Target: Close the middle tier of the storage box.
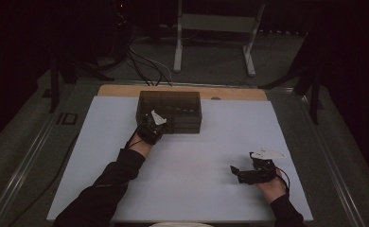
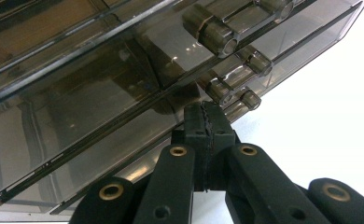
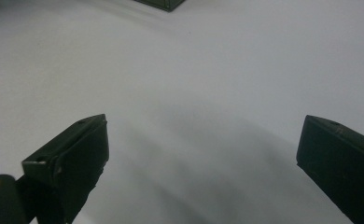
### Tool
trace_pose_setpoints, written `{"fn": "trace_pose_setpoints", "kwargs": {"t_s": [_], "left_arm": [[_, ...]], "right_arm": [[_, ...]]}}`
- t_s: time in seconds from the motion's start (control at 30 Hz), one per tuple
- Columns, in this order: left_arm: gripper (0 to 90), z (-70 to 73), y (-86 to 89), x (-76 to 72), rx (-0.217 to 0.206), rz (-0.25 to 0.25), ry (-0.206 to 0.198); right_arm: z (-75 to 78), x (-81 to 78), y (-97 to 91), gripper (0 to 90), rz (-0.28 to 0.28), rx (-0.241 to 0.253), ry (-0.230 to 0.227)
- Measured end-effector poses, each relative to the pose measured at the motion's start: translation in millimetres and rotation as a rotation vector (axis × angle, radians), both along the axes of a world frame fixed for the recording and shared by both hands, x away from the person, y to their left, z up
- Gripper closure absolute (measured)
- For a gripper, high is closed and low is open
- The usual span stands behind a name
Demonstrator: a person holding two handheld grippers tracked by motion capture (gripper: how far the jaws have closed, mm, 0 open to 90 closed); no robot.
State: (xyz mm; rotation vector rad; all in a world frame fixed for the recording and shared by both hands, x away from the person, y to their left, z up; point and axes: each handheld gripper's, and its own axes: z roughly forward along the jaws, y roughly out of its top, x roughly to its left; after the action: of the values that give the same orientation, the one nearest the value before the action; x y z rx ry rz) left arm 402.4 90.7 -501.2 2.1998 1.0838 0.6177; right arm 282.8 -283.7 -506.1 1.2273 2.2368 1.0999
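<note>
Item: one smoked, see-through plastic box (image 1: pixel 169 111), a closed case with latch or hinge knuckles along one long edge, standing at the far middle of the white counter (image 1: pixel 197 189) just short of its wooden far edge. Count: one box; two claws; one white sheet covering the counter; small light things show dimly through the lid, number not readable. Left claw (image 2: pixel 206 122): jaws pressed fully together with nothing between them, tips set against the lower edge of the box just beside the row of round knuckles; in the high view it sits at the box's near left corner (image 1: pixel 152 126). Whether the tips press on the plastic or merely rest there cannot be told. Right claw (image 3: pixel 201 154): jaws standing wide apart, nothing between them, hovering low over bare counter well away from the box; in the high view it lies at the near right (image 1: pixel 249 172). Step in hand, as judged: working at the box's closure with the closed left tips, either prising or nudging a latch. Next move likely calls for a small, steady push at the seam, with the right claw brought over to steady the box lest it slide.
</note>
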Motion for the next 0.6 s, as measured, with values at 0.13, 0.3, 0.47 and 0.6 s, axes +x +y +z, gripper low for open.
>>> {"fn": "trace_pose_setpoints", "kwargs": {"t_s": [0.13, 0.3, 0.47, 0.6], "left_arm": [[90.0, 0.2, 0.1, 0.3, -0.001, -0.001, 0.003], [90.0, 0.2, 0.3, 0.2, -0.001, -0.001, 0.003], [90.0, 1.0, 0.7, -0.3, 0.009, -0.007, 0.006], [90.0, 2.3, 3.5, -3.3, 0.017, -0.012, 0.013]], "right_arm": [[0.3, -0.1, 0.0, 2.4, -0.001, 0.002, 0.0], [0.1, -0.1, -0.4, 2.4, -0.001, 0.001, 0.0], [0.8, -0.5, 0.2, 2.4, 0.001, 0.003, -0.001], [0.4, -0.4, -0.2, 2.4, 0.003, 0.002, 0.0]]}}
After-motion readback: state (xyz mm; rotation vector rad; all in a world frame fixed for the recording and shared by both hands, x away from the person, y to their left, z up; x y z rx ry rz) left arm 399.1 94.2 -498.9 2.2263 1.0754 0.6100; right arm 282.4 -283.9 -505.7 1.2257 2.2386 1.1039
